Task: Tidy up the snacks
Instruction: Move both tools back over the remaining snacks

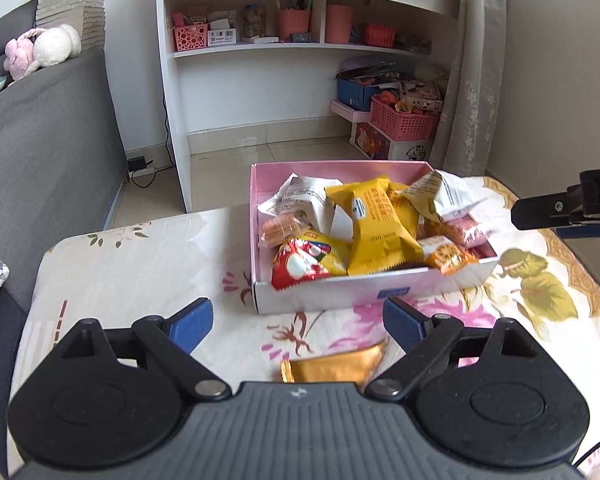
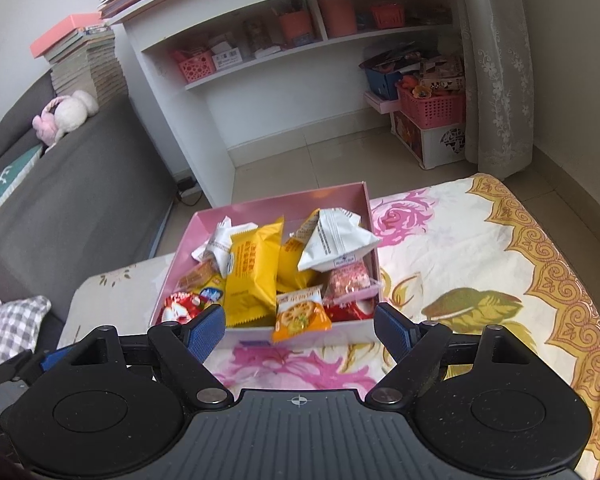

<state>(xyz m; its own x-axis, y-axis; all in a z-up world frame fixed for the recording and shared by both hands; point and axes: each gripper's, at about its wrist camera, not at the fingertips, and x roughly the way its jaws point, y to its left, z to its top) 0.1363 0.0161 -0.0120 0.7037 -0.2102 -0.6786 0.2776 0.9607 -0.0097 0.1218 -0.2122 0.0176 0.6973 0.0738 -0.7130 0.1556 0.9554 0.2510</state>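
Both jaws released; the left gripper (image 1: 298,322) should clamp what looks like a gold packet (image 1: 332,366) at the surface's near edge, then lift it into the pink box (image 1: 340,292).

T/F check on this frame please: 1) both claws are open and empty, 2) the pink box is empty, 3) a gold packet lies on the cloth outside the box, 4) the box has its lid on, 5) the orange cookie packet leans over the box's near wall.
1) True. The left claw and the right claw stand open with nothing between the pads.
2) False. The pink box holds many snack packets, with a yellow packet on top.
3) True. The gold packet lies on the floral cloth, just before the left claw.
4) False. The box is open, with no lid in view.
5) True. The orange cookie packet overhangs the near wall.
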